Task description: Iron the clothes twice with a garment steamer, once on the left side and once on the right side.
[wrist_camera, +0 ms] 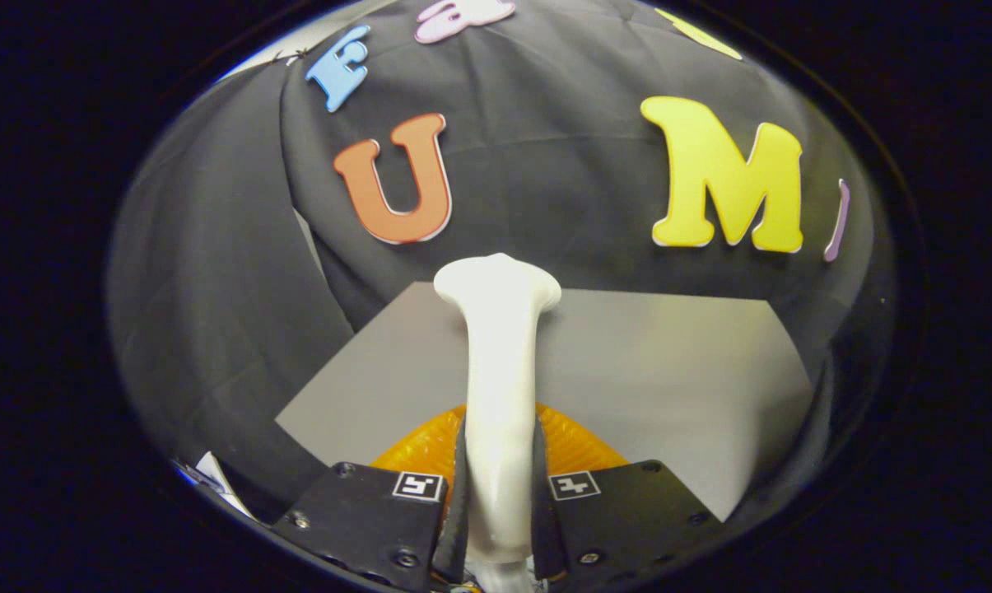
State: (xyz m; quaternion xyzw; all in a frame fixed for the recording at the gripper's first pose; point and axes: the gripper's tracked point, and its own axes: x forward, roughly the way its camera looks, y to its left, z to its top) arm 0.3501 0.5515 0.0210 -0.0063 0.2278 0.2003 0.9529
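Note:
A white garment steamer [500, 362] stands upright between my fingers, its flared head pointing away toward the booth wall. My gripper [500, 461] is shut on the steamer's handle, both fingers pressing its sides. An orange ribbed piece of cloth [574, 445] lies just behind the handle, partly hidden by it and by the fingers. It rests on a grey table top [668, 379].
The black cloth wall [545, 148] rises right behind the table's far edge and wraps round on the left. Some white and blue papers [211, 478] lie low beside the left finger.

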